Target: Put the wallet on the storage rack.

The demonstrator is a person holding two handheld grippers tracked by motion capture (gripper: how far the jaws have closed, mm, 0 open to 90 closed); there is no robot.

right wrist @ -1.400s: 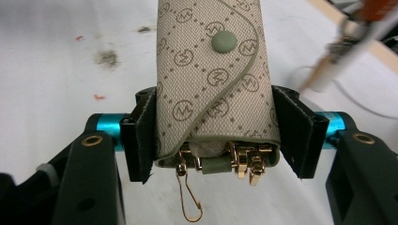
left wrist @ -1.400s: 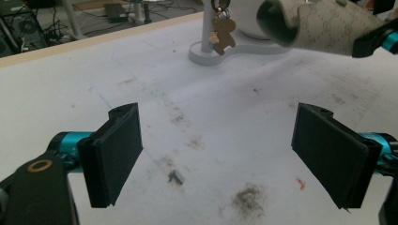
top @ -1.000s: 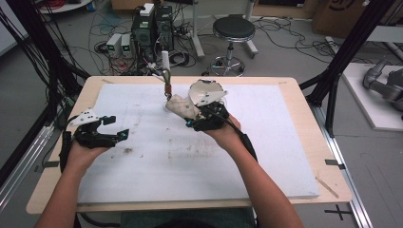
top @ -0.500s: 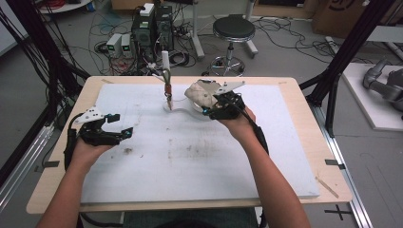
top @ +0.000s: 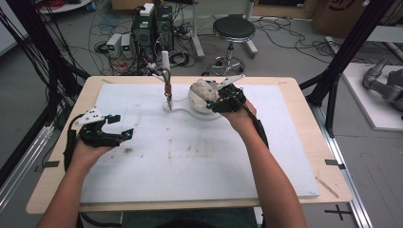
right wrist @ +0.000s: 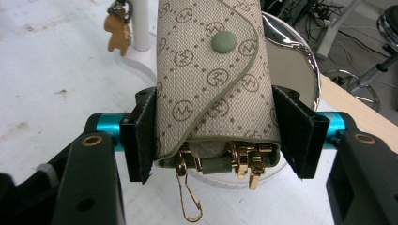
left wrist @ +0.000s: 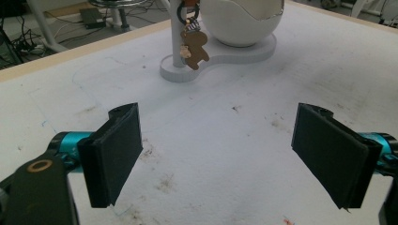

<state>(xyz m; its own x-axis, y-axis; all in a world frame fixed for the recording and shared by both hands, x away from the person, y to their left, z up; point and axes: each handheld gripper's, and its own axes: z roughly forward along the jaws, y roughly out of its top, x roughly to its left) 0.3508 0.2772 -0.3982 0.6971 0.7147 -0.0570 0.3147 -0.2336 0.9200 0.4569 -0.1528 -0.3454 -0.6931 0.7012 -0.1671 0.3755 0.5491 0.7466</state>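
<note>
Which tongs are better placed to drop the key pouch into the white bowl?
Right: the right tongs already clamp the key pouch over the white bowl; the left tongs hover open, far off.

On the white surface (top: 199,161), the left hand-held gripper (top: 124,136) rests near the left edge, jaws apart with nothing between them. At the far middle, the right hand-held gripper (top: 212,97) holds a beige pouch (top: 203,88) over a white bowl (top: 197,100). Just left of the bowl stands a white post (top: 166,71) with a small brown charm (top: 168,91) hanging from it.
</note>
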